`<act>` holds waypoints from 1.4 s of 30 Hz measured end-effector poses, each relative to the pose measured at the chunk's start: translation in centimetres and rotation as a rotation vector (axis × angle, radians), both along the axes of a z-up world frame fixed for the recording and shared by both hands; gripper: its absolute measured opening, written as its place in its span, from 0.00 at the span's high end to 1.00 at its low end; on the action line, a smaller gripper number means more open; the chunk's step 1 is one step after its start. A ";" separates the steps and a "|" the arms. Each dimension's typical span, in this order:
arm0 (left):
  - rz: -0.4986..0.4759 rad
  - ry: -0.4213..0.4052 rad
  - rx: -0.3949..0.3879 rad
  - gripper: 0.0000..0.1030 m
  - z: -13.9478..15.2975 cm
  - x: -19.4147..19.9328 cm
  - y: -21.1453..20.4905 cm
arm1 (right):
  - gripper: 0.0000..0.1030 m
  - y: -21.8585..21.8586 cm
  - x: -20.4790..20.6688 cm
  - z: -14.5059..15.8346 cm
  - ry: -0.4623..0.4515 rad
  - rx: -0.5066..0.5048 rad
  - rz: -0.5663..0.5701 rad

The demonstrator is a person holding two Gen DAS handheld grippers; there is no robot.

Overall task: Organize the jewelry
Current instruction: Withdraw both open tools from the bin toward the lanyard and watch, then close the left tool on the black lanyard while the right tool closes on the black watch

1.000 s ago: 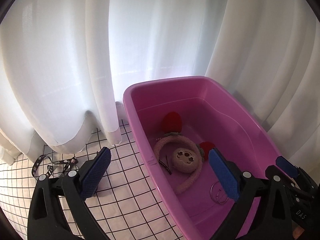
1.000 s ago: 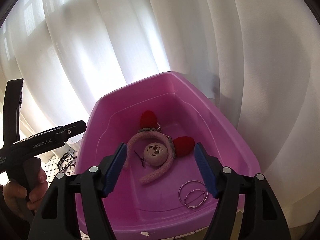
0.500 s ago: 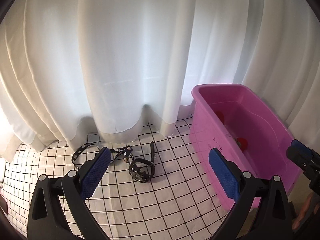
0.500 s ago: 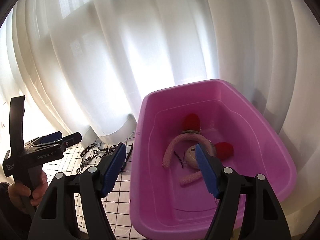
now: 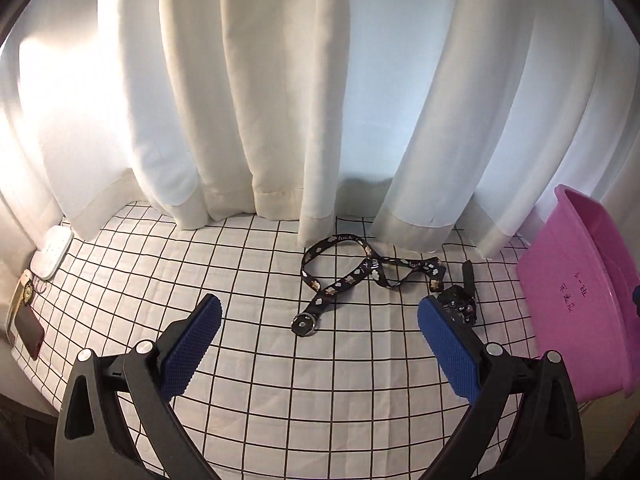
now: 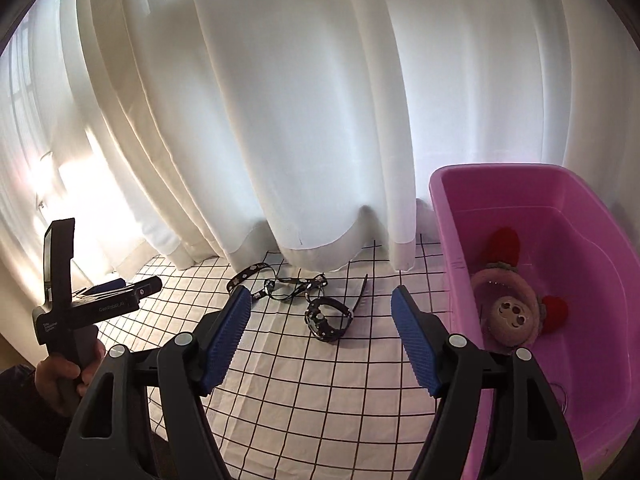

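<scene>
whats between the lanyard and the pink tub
The black watch lies on the grid cloth between the lanyard and pink tub, clearest in the right wrist view.

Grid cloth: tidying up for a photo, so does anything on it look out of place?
Yes. The black patterned lanyard lies twisted in loose loops on the grid cloth, and the black watch sits beside it, both outside the pink tub where the plush headband already lies.

You had a grid cloth (image 5: 280, 380) w/ lanyard (image 5: 352, 276), watch (image 6: 328, 318), pink tub (image 6: 600, 420), plus phone (image 5: 28, 332) & charger (image 5: 52, 252) at left edge.
</scene>
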State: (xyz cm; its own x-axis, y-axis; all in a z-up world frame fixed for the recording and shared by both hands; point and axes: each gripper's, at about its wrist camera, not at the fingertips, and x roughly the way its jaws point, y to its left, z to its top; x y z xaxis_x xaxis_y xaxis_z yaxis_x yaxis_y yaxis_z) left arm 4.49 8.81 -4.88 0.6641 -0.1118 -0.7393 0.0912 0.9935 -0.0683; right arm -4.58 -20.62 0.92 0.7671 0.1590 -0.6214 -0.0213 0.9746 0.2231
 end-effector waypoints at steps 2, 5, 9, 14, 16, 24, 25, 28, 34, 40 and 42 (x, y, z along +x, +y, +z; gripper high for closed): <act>0.019 0.008 0.001 0.06 -0.6 0.5 1.3 | 0.33 1.1 0.9 -0.9 0.023 -0.006 0.011; 0.034 0.028 0.002 0.06 -2.1 1.6 2.9 | 0.33 2.4 2.3 -3.0 0.064 -0.022 0.025; 0.032 0.053 0.009 0.06 -4.3 3.0 3.9 | 0.33 3.5 4.5 -6.5 0.145 -0.010 0.030; 0.004 0.083 0.017 0.06 -7.7 5.2 3.6 | 0.33 4.1 7.4 -11.0 0.228 0.042 0.004; -0.007 0.105 0.015 0.06 -9.0 6.2 3.1 | 0.33 4.4 8.5 -12.7 0.256 0.045 -0.012; -0.074 0.138 0.048 0.06 -12.8 9.5 0.6 | 0.28 4.7 10.9 -16.7 0.322 0.027 -0.076; -0.081 0.139 0.059 0.06 -13.1 9.9 0.4 | 0.27 4.7 11.1 -17.0 0.322 0.023 -0.085; -0.102 0.142 0.085 0.06 -14.2 10.8 -0.4 | 0.27 4.9 11.6 -17.6 0.331 0.013 -0.102; -0.146 0.147 0.119 0.06 -15.6 11.4 -1.0 | 0.27 5.3 12.5 -18.7 0.335 0.007 -0.140; -0.175 0.151 0.145 0.06 -16.4 12.0 -1.7 | 0.27 5.3 13.7 -19.7 0.348 -0.018 -0.191; -0.182 0.159 0.151 0.06 -16.8 12.3 -2.0 | 0.27 5.2 14.1 -20.0 0.357 -0.021 -0.197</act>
State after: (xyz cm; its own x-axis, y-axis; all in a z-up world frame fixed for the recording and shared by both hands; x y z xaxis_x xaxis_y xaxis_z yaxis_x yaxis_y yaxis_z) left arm 16.83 6.86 -21.66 0.5178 -0.0994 -0.8497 0.2686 0.9619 0.0512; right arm 9.51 -15.46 -19.10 0.5167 0.0149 -0.8561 0.2411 0.9568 0.1622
